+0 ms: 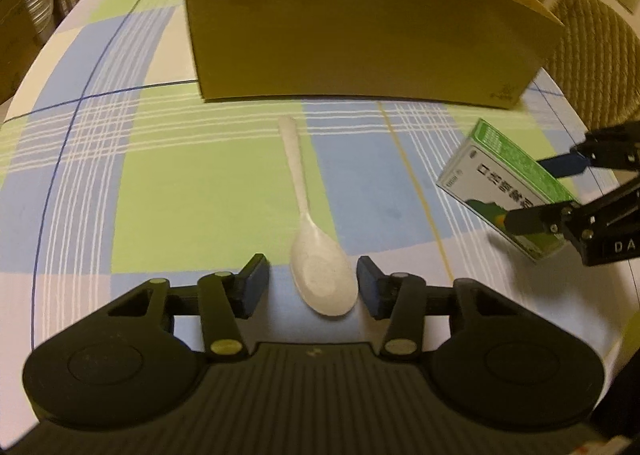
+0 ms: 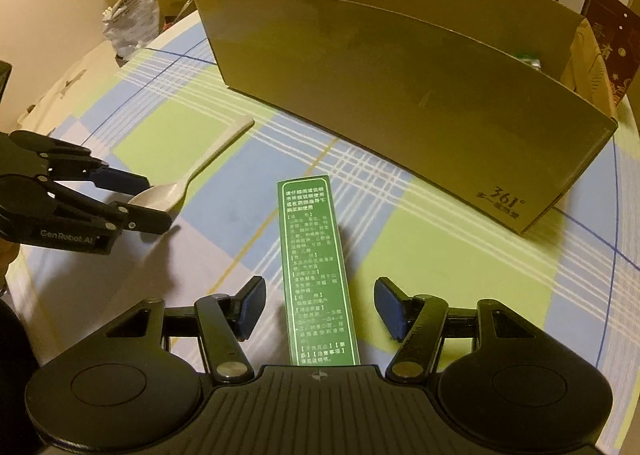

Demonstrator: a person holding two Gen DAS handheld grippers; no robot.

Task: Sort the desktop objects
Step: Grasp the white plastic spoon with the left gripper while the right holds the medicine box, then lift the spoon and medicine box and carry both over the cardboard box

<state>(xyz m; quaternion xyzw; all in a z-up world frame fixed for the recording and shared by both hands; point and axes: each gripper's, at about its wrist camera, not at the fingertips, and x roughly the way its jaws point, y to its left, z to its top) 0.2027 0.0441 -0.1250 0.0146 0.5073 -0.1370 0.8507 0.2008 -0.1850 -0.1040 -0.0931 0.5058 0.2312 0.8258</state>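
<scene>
Checked tablecloth [image 1: 200, 183]: white spoon [image 1: 316, 255], green carton [image 2: 316, 275]

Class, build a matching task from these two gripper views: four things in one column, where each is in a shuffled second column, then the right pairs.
Things
1. white spoon
2. green medicine box
3. cardboard box
4. chair

Places
A. between the right gripper's open jaws
B. beyond the tablecloth's far right edge, in the left wrist view
C. bowl between the left gripper's open jaws
D. standing open-topped at the table's far side

Pairs: 1-C, 2-A, 3-D, 4-B
</scene>
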